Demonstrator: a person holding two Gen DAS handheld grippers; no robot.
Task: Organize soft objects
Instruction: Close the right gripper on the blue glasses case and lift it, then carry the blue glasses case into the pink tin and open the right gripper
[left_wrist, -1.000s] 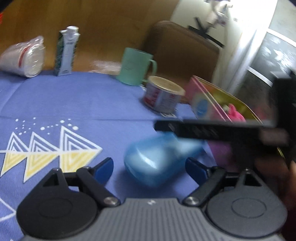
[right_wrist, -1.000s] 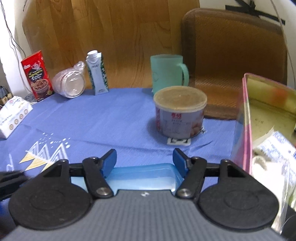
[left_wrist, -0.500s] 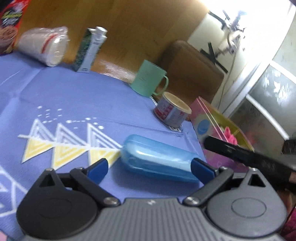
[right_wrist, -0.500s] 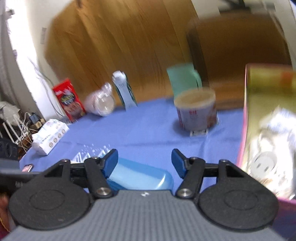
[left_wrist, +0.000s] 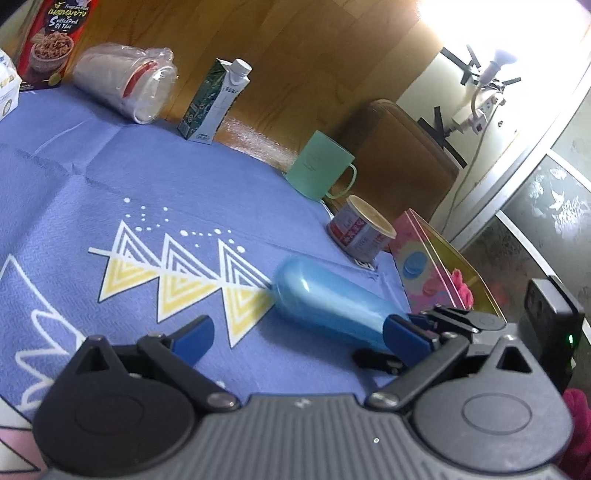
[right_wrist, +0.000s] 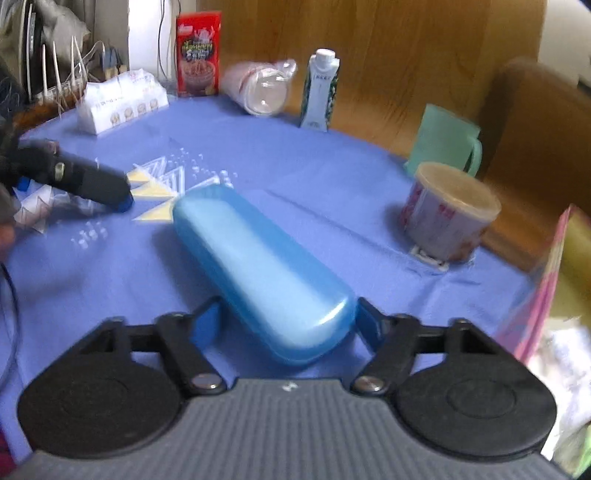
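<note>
The cloth (left_wrist: 221, 192) on the counter is violet-blue, with white and yellow triangles (left_wrist: 177, 273) and small white dots in the middle left of the left wrist frame. The long case (right_wrist: 258, 273) is glossy light blue. The mug (left_wrist: 317, 166) is mint green. The tin (left_wrist: 360, 232) has a red and white label and a beige lid. The carton (left_wrist: 216, 99) is dark green and white with a white cap. The box (right_wrist: 197, 51) at the top is red. The open box (left_wrist: 424, 269) at right is pink outside and yellow-gold inside. Each tool has black arms and blue fingertips (left_wrist: 192, 338).

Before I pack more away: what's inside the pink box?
In the pink box something pink and fluffy shows, plus white packets. The walls hide everything lower.
</note>
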